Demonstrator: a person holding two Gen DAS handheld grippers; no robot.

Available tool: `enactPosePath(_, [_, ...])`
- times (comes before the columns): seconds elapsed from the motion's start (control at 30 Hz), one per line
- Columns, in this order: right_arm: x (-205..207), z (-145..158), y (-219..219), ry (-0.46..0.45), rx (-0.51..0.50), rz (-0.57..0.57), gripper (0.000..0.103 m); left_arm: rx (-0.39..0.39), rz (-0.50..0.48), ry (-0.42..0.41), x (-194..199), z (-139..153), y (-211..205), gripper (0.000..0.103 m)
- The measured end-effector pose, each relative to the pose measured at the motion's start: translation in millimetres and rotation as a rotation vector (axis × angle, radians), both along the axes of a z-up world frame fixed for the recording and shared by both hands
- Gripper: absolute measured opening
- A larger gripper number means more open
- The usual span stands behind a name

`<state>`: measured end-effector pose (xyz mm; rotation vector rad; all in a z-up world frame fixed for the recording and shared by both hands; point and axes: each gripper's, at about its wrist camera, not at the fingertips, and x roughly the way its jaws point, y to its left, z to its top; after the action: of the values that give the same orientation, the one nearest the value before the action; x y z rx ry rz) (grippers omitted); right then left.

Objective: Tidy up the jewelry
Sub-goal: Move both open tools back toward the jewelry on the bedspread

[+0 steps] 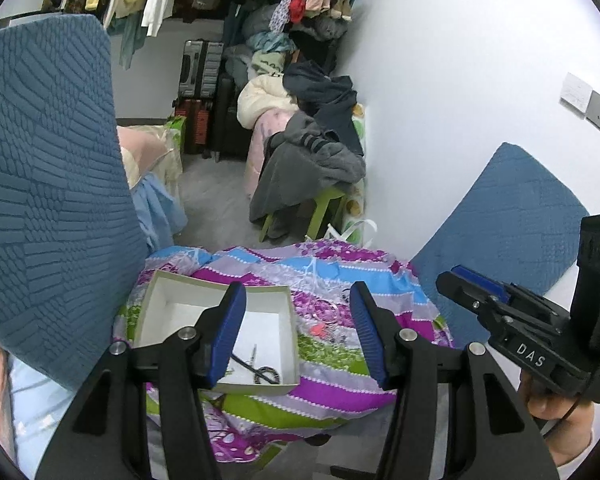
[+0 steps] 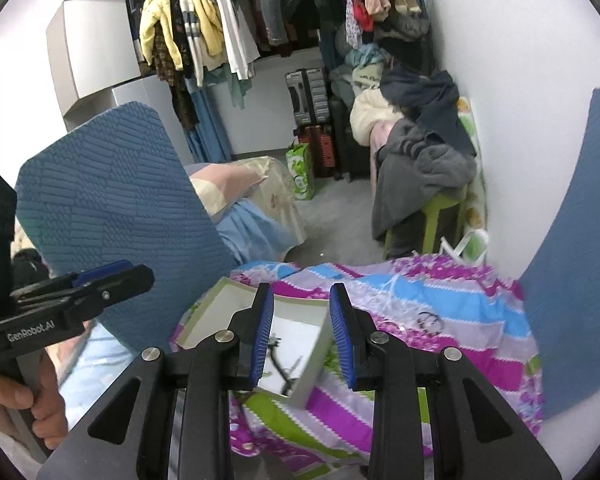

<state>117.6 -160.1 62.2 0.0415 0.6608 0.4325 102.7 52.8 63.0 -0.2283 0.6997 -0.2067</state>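
- Spreading the patterned quilt [image 1: 332, 280] gives me a soft surface so loose jewelry [image 1: 320, 330] cannot roll.
- White box [image 1: 284, 312] sits open to collect sorted pieces [image 1: 266, 374].
- Left tongs [image 1: 296, 336] and right tongs [image 2: 300, 340] hover apart, empty.

Clothes [image 2: 204, 40] are hanging from a rail against white walls [image 1: 440, 80], suitcases [image 2: 310, 120] are standing on the grey floor [image 2: 332, 216], and garments are smothering a green stool [image 2: 436, 216].
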Motion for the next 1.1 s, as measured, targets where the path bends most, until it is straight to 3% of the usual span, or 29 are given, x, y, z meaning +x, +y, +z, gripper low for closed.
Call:
enactPosePath(0.37, [-27, -22, -44, -0.029, -0.041, -0.060, 0.027, -0.004, -0.015, -0.002, -19, -19, -41, 0.055])
enactPosePath(0.97, [-40, -102, -86, 0.003, -0.051, -0.075, 0.027, -0.012, -0.013, 0.032, -23, -87, -80, 0.055])
enactPosePath(1.1, [-33, -133, -96, 0.008, -0.047, -0.091, 0.028, -0.029, -0.023, 0.038, -17, -106, -88, 0.055])
